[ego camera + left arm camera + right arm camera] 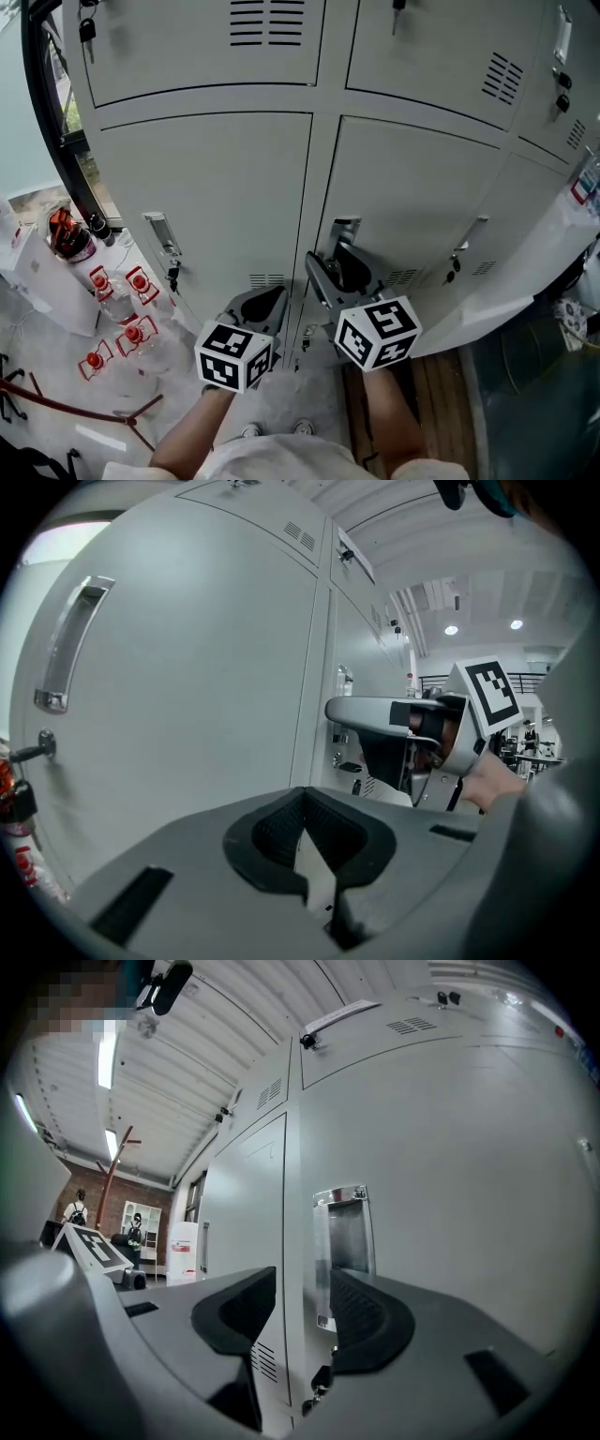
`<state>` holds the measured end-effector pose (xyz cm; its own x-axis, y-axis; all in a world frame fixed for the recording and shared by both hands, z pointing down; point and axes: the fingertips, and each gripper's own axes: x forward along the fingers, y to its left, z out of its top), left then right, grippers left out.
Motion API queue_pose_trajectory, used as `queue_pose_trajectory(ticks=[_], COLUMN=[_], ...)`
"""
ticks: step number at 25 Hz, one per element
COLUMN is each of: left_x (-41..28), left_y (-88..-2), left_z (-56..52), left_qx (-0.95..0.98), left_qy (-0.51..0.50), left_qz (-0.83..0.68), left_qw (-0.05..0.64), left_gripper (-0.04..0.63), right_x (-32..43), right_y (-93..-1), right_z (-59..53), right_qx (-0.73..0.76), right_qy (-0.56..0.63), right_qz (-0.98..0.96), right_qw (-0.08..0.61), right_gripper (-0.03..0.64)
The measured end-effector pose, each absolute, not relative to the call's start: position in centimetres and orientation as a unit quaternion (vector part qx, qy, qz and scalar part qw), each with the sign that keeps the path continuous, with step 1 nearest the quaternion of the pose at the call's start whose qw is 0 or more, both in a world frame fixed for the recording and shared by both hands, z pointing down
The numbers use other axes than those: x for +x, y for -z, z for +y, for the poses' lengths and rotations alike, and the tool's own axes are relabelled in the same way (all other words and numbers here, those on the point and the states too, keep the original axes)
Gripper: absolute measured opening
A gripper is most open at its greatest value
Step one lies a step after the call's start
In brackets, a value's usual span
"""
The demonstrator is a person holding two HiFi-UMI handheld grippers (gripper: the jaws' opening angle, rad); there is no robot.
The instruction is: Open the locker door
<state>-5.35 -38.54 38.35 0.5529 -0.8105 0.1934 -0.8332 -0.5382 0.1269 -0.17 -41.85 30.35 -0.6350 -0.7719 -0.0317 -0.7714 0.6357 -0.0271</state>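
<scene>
The grey bank of lockers [206, 178] fills the far side. The locker door [422, 187] to be opened is the lower one right of centre, and it looks shut. The right gripper [302, 1290] faces it with jaws spread and empty, straddling the door's left edge just below the recessed handle [344, 1237]. To its left, the left gripper [302, 803] is pressed together on nothing. Best to rise slightly, seat one jaw inside the recess, close firmly, then pull straight toward the near side, clear of the hanging key [319, 1382].
</scene>
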Motion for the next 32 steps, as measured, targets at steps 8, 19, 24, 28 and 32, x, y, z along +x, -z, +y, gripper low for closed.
queue_pose_trajectory(ticks=[8, 19, 24, 28, 32], left_x=[-4.2, -2.2, -1.1, -0.3, 0.8], left_y=[-38.4, -38.0, -37.9, -38.1, -38.3], left_z=[-38.5, -38.0, -37.1, -36.5, -35.7], left_qx=[0.9, 0.928, 0.938, 0.945, 0.953], left_qy=[-0.059, -0.057, -0.058, -0.06, -0.063], left_qz=[-0.421, -0.357, -0.328, -0.307, -0.28], left_qw=[0.099, 0.094, 0.091, 0.092, 0.093], left_gripper=[0.006, 0.006, 0.006, 0.006, 0.006], right_x=[0.2, 1.3, 2.2, 2.8, 3.8], right_y=[-30.5, -30.5, -30.5, -30.5, -30.5], right_z=[-40.4, -37.4, -35.8, -34.6, -33.4], right_qx=[-0.453, -0.475, -0.492, -0.498, -0.511], right_qy=[-0.006, -0.01, -0.014, -0.02, -0.022], right_qz=[0.891, 0.88, 0.87, 0.867, 0.859], right_qw=[0.01, 0.01, 0.009, 0.012, 0.011], right_gripper=[0.172, 0.172, 0.172, 0.172, 0.172])
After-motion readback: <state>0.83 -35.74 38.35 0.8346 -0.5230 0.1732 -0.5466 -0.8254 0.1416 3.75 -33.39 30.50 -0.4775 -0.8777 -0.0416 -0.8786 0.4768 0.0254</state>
